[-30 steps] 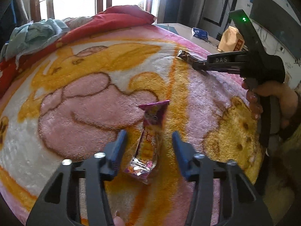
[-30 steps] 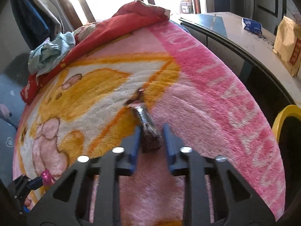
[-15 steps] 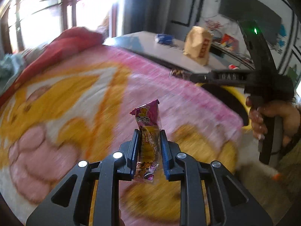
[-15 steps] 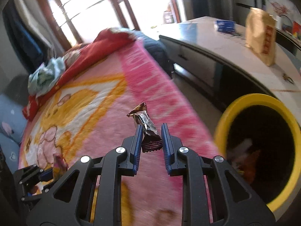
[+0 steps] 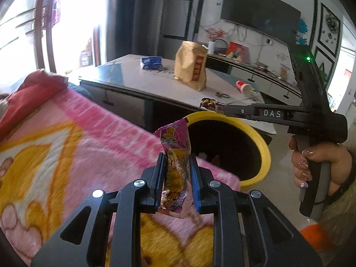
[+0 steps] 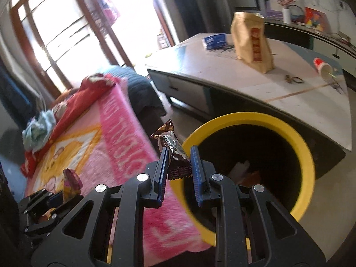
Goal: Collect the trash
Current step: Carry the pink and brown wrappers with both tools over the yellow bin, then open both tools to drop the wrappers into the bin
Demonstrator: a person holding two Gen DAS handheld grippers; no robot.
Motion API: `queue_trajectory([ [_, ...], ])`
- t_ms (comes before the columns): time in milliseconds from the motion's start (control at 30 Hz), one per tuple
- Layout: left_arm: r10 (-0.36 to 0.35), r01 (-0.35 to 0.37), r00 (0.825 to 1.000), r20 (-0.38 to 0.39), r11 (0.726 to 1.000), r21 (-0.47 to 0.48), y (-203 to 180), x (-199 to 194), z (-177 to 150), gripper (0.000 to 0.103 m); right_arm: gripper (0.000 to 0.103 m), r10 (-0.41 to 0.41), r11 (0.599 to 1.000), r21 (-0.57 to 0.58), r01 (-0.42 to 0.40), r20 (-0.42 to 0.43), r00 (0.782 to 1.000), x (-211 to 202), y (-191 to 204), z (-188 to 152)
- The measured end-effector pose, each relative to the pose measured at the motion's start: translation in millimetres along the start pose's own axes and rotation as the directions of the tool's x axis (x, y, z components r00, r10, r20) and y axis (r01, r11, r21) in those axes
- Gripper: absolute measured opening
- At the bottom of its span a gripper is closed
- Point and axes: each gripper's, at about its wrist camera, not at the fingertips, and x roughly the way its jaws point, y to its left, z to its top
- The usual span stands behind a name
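Both wrappers are now travelling off the bed, where a second ago they were lying on the pink blanket (image 5: 73, 146). The left tongs (image 5: 176, 173) were standing apart around the purple snack wrapper (image 5: 176, 162) back then; they are now clamped on its middle, with the printed top sticking up above the pads and the crumpled foot hanging below. The right tongs (image 6: 178, 166) are gripping the brown chocolate wrapper (image 6: 172, 151) by its lower end, as they already were a second ago, only then it was resting on the blanket and now it is hanging in the air.

What is changing most is the backdrop. The views are swinging away from the bed and toward the yellow bin (image 6: 304, 155), which is standing on the floor between the bed's right edge and the low tabletop (image 5: 138, 75) with the paper bag (image 5: 191, 64). In the right wrist view the brown wrapper is sitting over the bin's near-left rim; in the left wrist view the purple wrapper is still hanging over the blanket's edge, with the bin's dark mouth just beyond it to the right.

For the task this reads as pickup done and carry under way. The right side looks almost ready to drop once it is past the rim; the left needs more travel to the right. Some litter is already showing inside the bin.
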Motion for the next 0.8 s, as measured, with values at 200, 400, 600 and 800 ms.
queue_trajectory([
  [200,-0.027,0.027,1.0,0.006,0.999,0.022,-20,16,15,0.021,0.015,-0.037,0.997,0.068,0.034,0.041,0.998,-14,-32,4],
  [400,-0.056,0.056,0.998,-0.013,0.998,0.031,-37,42,27,0.021,0.015,-0.083,0.99,0.118,0.078,0.038,0.996,-18,-57,0],
  [600,-0.095,0.096,0.995,-0.04,0.995,0.02,-46,70,33,0.022,0.015,-0.097,0.983,0.16,0.094,0.007,0.995,-15,-78,-8],
  [800,-0.108,0.111,0.993,-0.057,0.993,0.043,-57,100,37,0.036,0.041,-0.086,0.969,0.23,0.087,-0.012,0.996,-12,-96,-16],
])
